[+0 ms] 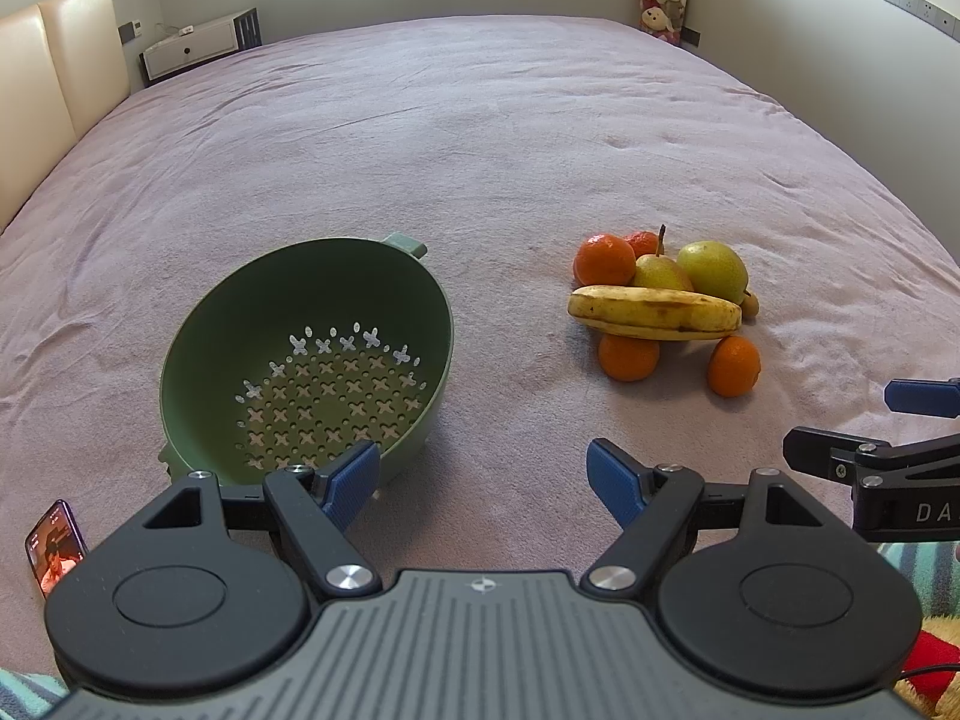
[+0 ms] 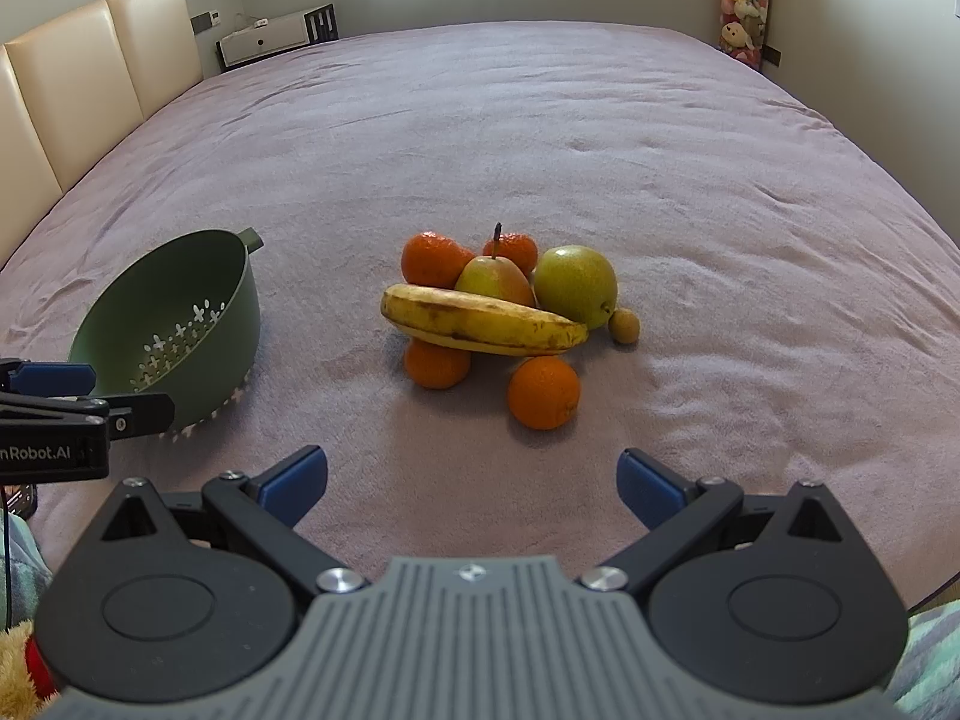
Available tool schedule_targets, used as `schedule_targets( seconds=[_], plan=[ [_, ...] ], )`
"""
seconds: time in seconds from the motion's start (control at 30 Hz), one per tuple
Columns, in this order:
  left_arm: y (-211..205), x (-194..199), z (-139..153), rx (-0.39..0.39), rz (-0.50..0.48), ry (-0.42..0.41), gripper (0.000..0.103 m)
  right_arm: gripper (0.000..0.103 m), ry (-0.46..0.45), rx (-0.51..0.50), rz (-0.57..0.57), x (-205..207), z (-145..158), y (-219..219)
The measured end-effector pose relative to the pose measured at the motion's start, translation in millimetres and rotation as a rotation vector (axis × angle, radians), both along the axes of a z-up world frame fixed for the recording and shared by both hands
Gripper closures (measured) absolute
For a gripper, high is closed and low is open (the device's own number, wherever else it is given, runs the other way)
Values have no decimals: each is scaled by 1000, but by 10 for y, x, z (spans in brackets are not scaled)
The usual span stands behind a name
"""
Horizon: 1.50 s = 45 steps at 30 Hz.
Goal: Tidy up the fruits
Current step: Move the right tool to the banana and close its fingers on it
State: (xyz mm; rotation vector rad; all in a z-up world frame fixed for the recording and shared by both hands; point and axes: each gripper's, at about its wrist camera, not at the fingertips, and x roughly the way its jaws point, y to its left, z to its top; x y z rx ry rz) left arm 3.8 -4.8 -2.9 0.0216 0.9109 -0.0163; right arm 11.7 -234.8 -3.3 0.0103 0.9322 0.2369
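Note:
A green colander (image 1: 300,354) sits tilted and empty on the mauve bedspread; it also shows at the left of the right wrist view (image 2: 174,324). A fruit pile lies to its right: a banana (image 1: 654,312) (image 2: 480,321) resting across oranges (image 2: 543,393), with two pears (image 2: 576,285) and more oranges behind, plus a small brownish fruit (image 2: 624,324). My left gripper (image 1: 483,480) is open and empty, just in front of the colander. My right gripper (image 2: 471,480) is open and empty, short of the nearest orange.
The mauve bedspread (image 1: 480,138) stretches far back. A cream headboard (image 2: 72,78) is at left, a white nightstand (image 2: 270,36) behind. A phone (image 1: 54,546) leans at the near left. Plush toys (image 2: 744,0) hang by the far wall.

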Motion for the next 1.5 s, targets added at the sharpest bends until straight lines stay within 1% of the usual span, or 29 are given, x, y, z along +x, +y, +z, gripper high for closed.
schedule_targets(
  seconds=[0.33,0.47,0.53,0.57,0.6,0.67,0.7,0.77,0.8,0.87,0.93,1.03,1.13,1.23,1.37,1.5],
  plan=[
    [-40,-6,-24,-6,-11,-6,11,4,8,-11,3,16,-18,7],
    [-91,-22,-8,-36,-48,-29,17,4,-11,-15,12,27,-29,-5],
    [-120,-17,-5,-58,-73,-40,22,9,-25,-26,13,37,-39,-16],
    [-139,-9,-10,-68,-83,-43,24,14,-33,-30,9,54,-38,-22],
    [-154,4,-17,-76,-91,-44,26,17,-36,-33,4,67,-47,-35],
    [-187,40,-36,-92,-108,-42,35,21,-38,-36,-10,109,-69,-74],
    [-201,59,-44,-103,-116,-40,37,26,-39,-36,-17,126,-80,-92],
    [-225,98,-62,-128,-124,-36,43,32,-42,-31,-26,163,-98,-127],
    [-233,125,-70,-145,-123,-34,44,34,-44,-28,-31,183,-105,-144],
    [-254,175,-84,-174,-136,-32,51,36,-45,-31,-42,232,-119,-170],
    [-291,238,-97,-187,-140,-33,52,37,-42,-31,-54,285,-128,-200],
    [-359,339,-112,-164,-146,-29,52,37,-23,-15,-70,394,-145,-237],
    [-373,465,-138,-143,-134,2,52,37,-28,-62,-29,515,-156,-155],
    [-361,594,-178,-137,-128,34,52,37,-45,-114,58,652,-180,5],
    [-344,693,-253,-142,-128,47,52,37,-106,-243,195,775,-312,278],
    [-324,768,-369,-137,-131,60,52,37,-164,-352,302,818,-465,481]
  ],
)
